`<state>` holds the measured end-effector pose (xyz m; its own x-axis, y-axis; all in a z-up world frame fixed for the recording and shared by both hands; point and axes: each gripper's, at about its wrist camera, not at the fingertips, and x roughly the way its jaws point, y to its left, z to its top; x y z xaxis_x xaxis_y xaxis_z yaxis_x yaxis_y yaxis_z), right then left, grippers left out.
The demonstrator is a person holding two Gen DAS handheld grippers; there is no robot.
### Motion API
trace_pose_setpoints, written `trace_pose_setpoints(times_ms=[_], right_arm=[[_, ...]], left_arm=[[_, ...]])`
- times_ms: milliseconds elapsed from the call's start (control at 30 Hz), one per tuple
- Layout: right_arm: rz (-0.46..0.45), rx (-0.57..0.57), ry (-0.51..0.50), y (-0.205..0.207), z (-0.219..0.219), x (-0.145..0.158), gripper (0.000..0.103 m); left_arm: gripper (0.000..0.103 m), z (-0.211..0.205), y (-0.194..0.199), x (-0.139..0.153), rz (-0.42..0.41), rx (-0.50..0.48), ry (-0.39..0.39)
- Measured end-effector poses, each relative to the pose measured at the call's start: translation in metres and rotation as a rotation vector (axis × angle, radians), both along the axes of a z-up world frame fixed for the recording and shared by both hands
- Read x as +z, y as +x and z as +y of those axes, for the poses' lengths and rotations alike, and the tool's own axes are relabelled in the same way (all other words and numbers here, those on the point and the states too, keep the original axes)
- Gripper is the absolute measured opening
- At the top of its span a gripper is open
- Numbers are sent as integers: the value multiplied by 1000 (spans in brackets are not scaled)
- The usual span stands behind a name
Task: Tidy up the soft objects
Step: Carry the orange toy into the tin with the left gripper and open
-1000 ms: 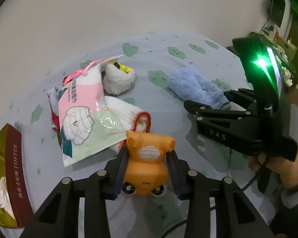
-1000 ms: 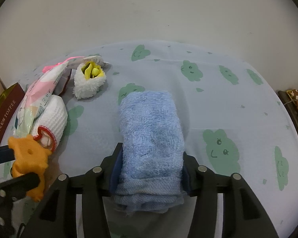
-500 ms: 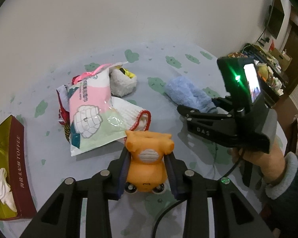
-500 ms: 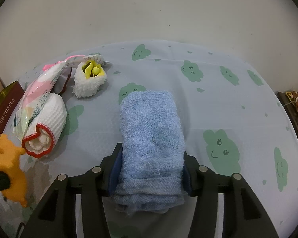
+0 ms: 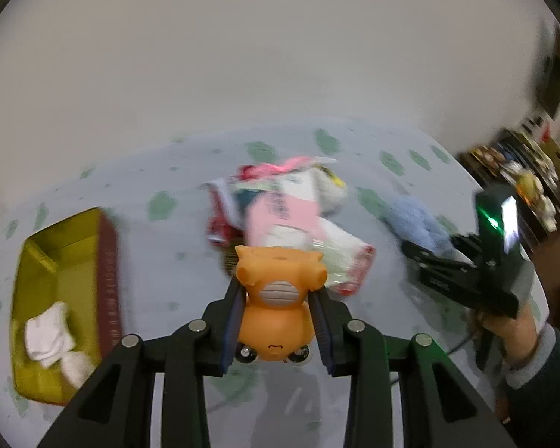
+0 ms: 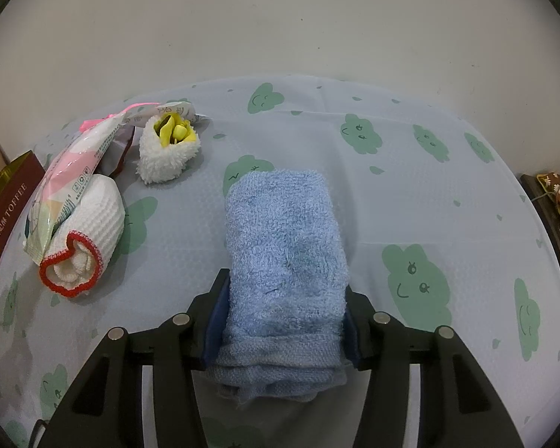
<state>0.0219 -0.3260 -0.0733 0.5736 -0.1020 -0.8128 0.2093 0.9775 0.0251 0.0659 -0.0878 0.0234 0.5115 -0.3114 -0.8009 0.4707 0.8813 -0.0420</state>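
My left gripper is shut on an orange squishy toy and holds it above the table. My right gripper is shut on a folded blue towel that rests on the tablecloth; it also shows in the left wrist view. A pink wet-wipes pack, a rolled white cloth with red trim and a fluffy white sock with yellow inside lie at the left. The yellow and maroon toffee box lies left of the toy.
The table has a pale blue cloth with green cloud prints. The box holds a white tissue. A white wall stands behind the table. Cluttered furniture stands at the far right.
My left gripper has swung left and pulled back with the orange toy, bringing the toffee box well into view. My right gripper and the blue towel have stayed put.
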Motion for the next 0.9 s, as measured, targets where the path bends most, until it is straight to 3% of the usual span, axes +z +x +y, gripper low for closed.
trace_pose_setpoints(times_ms=[567,733,900], right_arm=[[3,1,-9,0,0,0,50],[5,2,-14,1,1,1,50],[6,2,-18,1,1,1,49]], left_arm=[[35,140,67,28,-91,321,136],[35,173,87,22,-80,374,172],[35,194,110,6,-31,399,136]])
